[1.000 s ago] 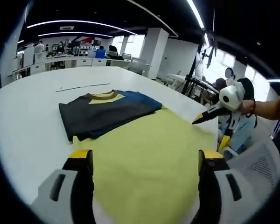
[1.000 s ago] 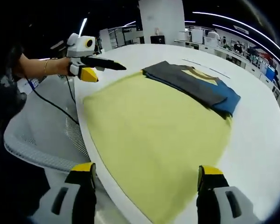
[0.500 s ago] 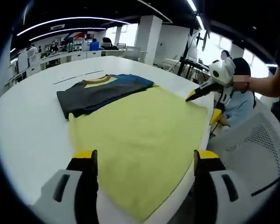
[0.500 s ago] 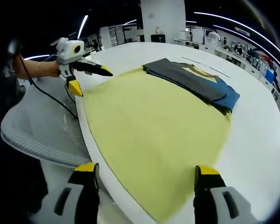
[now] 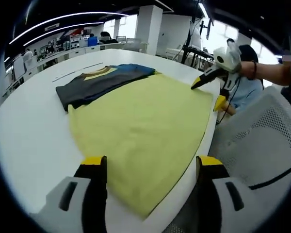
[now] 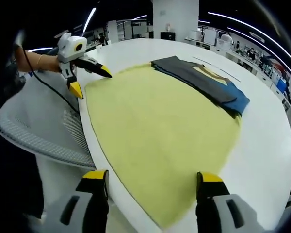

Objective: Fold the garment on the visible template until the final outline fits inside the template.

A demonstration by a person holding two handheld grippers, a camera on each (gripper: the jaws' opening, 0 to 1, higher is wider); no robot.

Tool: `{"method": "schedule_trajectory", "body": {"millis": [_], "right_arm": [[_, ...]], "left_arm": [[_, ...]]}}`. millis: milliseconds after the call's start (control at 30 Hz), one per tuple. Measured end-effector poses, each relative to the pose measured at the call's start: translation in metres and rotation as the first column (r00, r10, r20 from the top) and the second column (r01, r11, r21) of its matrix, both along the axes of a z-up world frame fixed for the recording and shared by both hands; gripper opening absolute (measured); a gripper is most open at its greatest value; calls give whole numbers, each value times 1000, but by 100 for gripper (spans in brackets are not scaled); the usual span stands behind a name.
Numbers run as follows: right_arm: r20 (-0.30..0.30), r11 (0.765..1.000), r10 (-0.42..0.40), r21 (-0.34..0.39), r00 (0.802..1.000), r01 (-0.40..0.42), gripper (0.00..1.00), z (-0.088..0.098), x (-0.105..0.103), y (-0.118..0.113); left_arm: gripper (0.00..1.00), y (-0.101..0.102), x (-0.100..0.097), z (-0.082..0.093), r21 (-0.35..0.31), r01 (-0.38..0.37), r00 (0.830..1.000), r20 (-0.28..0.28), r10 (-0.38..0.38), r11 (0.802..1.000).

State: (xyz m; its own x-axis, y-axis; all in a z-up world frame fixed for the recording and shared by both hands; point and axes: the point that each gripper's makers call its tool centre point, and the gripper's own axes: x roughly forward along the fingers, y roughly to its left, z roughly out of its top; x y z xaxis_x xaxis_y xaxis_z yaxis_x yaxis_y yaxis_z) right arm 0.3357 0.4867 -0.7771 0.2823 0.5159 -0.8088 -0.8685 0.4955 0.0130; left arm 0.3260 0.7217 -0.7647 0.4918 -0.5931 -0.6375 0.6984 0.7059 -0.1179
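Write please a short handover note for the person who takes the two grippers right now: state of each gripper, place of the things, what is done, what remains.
Left gripper: open, empty, by one corner of the yellow template, at the table edge.
Right gripper: open, empty, by the next corner along the same edge.
Garment: a dark and blue shirt, folded flat at the template's far edge. Part of it lies past that edge, on bare table.
Done: folding looks finished or nearly so.
Left: probably bring the garment fully onto the template and check that its outline fits inside.
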Motion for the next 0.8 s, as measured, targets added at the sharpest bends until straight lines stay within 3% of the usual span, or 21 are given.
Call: {"method": "schedule_trajectory", "body": {"millis": [267,367,500,800], "right_arm": [[22,1000,-1,-10,1000,1,69,-1,2,-2],[27,1000,-15,1,1000,15,62,0,5,-3],[28,1000,-21,4,999,21,59,0,7,-3],[31,999,-38,12,999,38,54,1,11,-4]], "left_arm": [[66,5,-2,-6,64,18,1000,22,-20,998],[60,9,3,-6,82,6,999,39,-9,997],[52,14,8,-6,90,-14,999,53,9,996],[53,13,2,-7,108,25,999,40,-29,994]]}}
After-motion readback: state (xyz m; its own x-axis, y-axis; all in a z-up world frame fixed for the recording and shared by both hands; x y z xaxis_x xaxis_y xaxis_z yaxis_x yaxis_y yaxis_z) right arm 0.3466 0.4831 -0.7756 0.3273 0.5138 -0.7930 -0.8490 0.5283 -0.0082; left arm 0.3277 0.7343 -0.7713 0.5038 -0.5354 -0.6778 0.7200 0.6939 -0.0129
